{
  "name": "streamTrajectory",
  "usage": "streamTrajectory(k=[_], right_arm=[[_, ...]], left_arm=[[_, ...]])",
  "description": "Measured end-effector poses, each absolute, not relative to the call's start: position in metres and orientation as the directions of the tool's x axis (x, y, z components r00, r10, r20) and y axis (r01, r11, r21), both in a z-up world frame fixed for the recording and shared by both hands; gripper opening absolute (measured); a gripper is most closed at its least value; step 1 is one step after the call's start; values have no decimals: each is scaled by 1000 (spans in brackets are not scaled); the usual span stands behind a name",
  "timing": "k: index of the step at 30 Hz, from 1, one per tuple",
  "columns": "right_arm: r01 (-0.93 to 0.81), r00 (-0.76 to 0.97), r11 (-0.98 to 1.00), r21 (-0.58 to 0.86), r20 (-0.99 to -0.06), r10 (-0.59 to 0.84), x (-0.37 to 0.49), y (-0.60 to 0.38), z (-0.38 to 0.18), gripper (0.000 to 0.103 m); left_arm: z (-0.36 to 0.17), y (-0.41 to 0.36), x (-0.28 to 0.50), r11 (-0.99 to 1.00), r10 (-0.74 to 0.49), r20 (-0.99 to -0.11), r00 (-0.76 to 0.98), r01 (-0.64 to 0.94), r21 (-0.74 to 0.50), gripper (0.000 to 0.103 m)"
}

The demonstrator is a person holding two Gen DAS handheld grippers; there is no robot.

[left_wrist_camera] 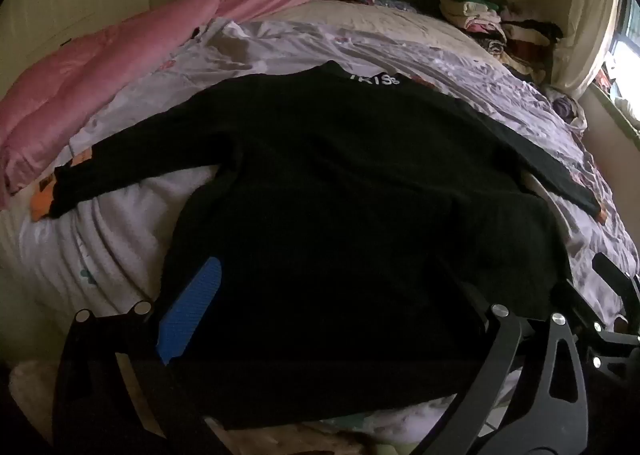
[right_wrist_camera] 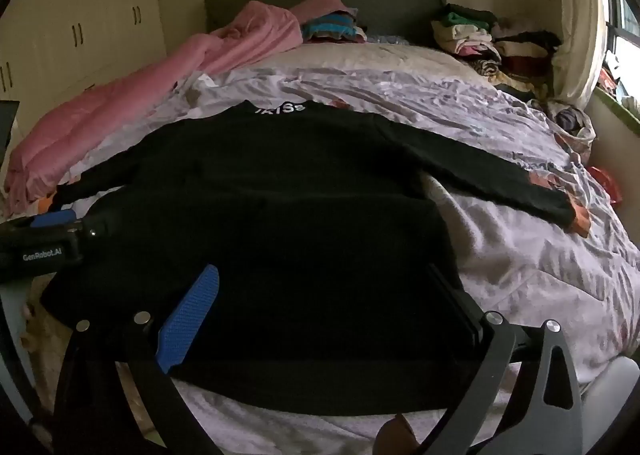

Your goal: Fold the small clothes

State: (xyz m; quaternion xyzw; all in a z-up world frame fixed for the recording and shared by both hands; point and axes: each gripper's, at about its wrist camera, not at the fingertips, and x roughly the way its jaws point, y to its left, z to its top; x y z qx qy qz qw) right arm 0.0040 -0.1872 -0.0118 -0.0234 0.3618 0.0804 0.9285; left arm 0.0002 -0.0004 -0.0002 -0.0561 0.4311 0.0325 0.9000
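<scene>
A black long-sleeved sweater [left_wrist_camera: 340, 183] with white collar lettering lies flat on the bed, both sleeves spread out; it also shows in the right wrist view [right_wrist_camera: 280, 195]. My left gripper [left_wrist_camera: 324, 287] is open above the sweater's lower hem, its blue pad [left_wrist_camera: 188, 311] at the left. My right gripper [right_wrist_camera: 324, 287] is open above the hem's right part, its blue pad [right_wrist_camera: 188, 315] at the left. The left gripper's body [right_wrist_camera: 40, 247] appears at the left edge of the right wrist view. The right gripper's body [left_wrist_camera: 616, 295] shows at the right edge of the left wrist view.
A lilac patterned quilt [right_wrist_camera: 520, 255] covers the bed. A pink duvet [left_wrist_camera: 100, 75] is bunched along the left side. Piles of clothes [left_wrist_camera: 492, 23] sit by the headboard at right. Cupboards [right_wrist_camera: 80, 15] stand at left, a window [right_wrist_camera: 624, 35] at right.
</scene>
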Motion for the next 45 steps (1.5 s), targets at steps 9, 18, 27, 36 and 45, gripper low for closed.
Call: streamTrajectory(k=[9,18,27,36,45], right_arm=[[-175,727,984,23,-671,145,1,-187,-12,99],[-164,731,987,7,-671,126,-1,-181,-12,99],[-163,734,987,4,-668,123,-2,-181,-10,99],[-165,733,986,4,-668,125,-2,-180,-10,99],[-163,736,987,1,-666,122,-3,-179,-9,99]], left_arm=[[1,-10,1,993,22,-771,636,-101,-55,95],[3,-13,-3,994,16,-765,644,-94,-58,95],[6,-14,-3,994,12,-762,648,-90,-62,95],[6,-12,-3,994,6,-761,648,-90,-69,95],[6,-11,-4,994,6,-760,650,-90,-69,95]])
